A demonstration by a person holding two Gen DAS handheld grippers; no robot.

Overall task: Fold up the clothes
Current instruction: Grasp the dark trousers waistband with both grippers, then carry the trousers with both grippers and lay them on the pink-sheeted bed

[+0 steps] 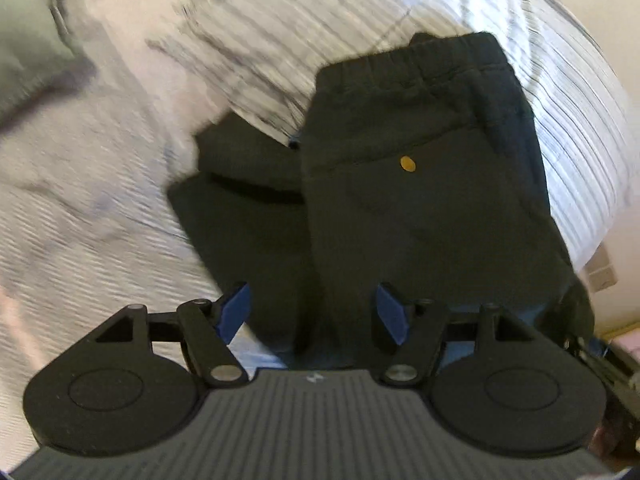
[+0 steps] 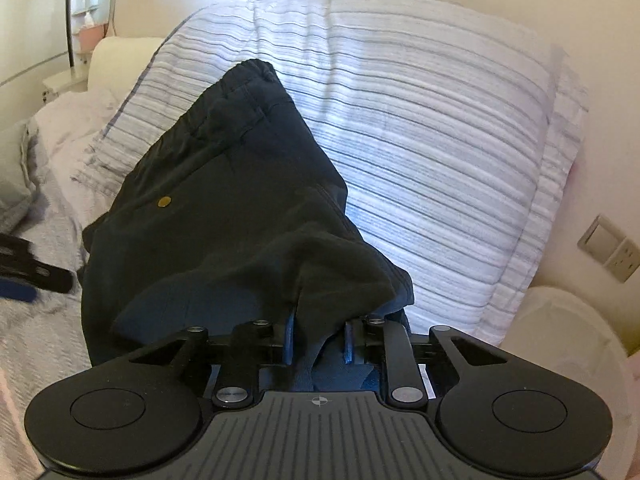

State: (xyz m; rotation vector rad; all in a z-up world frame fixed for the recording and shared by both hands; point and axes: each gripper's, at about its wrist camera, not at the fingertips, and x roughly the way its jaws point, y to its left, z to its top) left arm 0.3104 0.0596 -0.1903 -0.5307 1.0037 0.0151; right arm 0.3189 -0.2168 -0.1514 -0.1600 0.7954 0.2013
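- Bedroom setting: a bed (image 2: 36, 332) spread with pale, finely ribbed bedding fills the lower left of both views, and cream walls stand behind it.
- Big striped pillow (image 2: 420, 152) leans up at the head of the bed, white with thin grey lines; the left wrist view shows the same pillow (image 1: 320, 20), heavily smeared by motion blur.
- Over on the right wall, a switch plate and socket (image 2: 610, 248) sit side by side, and a pale rounded form bulges just below them (too blurred to name).
- Far left in the right wrist view, a tall curved mirror or lamp stand (image 2: 90, 4) rises beside a cream headboard; I cannot tell which it is.
- Dark shorts (image 2: 224, 184) lie partly on the pillow, elastic waistband at the far end, a small gold button (image 2: 164, 201) on the back.
- From the left wrist view the shorts (image 1: 420, 184) show one half lying over the other, with the button (image 1: 407, 164) facing up.
- Right gripper (image 2: 318, 338) is pinched onto the near hem of the shorts, fabric bunched between its fingers and draping over them.
- Left gripper (image 1: 314, 312) hovers low over the near end of the shorts, blue fingers (image 1: 236, 308) spread wide apart with nothing held between them.
- A dark piece of the left gripper also shows at the far left edge of the right wrist view, beside the shorts.
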